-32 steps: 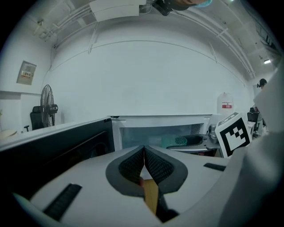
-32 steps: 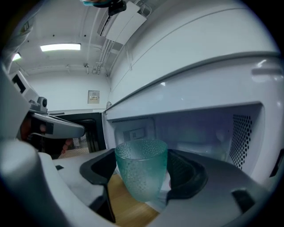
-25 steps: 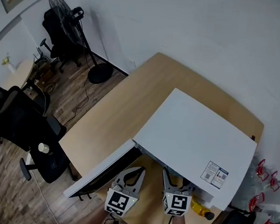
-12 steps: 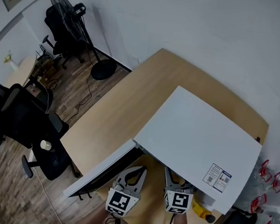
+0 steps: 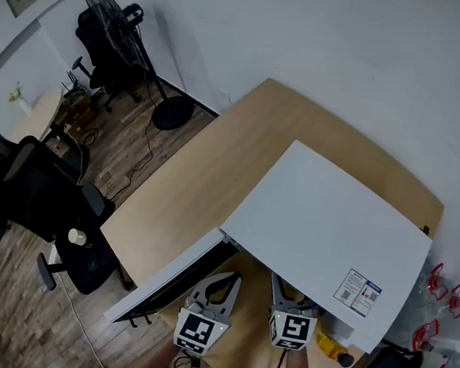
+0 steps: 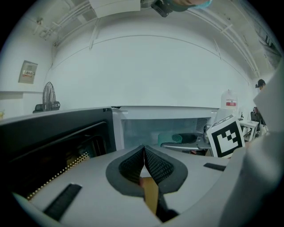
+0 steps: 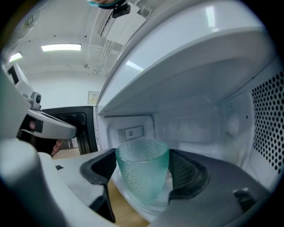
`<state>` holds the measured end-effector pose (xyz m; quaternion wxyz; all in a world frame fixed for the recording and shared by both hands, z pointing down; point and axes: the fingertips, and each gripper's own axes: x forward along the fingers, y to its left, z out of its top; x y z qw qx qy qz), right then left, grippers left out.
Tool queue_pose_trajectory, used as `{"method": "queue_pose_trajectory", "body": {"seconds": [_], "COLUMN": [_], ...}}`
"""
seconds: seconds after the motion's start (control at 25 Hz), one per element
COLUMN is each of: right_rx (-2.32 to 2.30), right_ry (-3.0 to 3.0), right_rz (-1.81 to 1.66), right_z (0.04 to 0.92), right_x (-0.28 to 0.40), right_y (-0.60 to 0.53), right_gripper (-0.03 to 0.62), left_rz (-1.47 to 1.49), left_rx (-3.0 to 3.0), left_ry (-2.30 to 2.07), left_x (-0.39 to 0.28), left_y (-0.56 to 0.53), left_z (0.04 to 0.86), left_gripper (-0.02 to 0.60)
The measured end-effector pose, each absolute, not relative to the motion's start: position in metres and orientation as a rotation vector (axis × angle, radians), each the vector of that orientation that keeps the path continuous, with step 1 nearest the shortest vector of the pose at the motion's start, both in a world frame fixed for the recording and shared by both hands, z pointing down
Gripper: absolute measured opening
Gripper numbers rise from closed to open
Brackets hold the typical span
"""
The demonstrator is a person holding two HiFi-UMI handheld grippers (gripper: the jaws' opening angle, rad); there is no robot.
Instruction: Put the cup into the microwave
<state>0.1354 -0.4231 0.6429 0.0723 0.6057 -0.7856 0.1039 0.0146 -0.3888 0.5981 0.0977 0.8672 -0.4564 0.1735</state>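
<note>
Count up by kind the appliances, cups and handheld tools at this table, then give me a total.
microwave: 1
green cup: 1
tools: 2, the left tool and the right tool
total: 4

Your left gripper shows its jaws closed together with nothing held between them. Beyond it the microwave stands open, its dark door swung to your left. The right gripper is at the cavity mouth with a teal cup.
</note>
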Motion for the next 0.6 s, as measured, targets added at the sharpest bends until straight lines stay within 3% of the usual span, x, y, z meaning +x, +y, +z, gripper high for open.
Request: {"method": "queue_pose_trajectory", "body": {"seconds": [0.6], "right_rx": [1.848], "right_ry": [-2.36], "right_rz": [0.269], "right_z": [0.613], "right_x": [0.137], "right_y": [-0.405], "right_gripper": [0.353], "left_rz": [0.479], "left_rx": [2.598], "left_ry": [-1.381], "left_x": [0.01], "left_y": [-0.37], "left_z": [0.572], "left_gripper": [0.023]}}
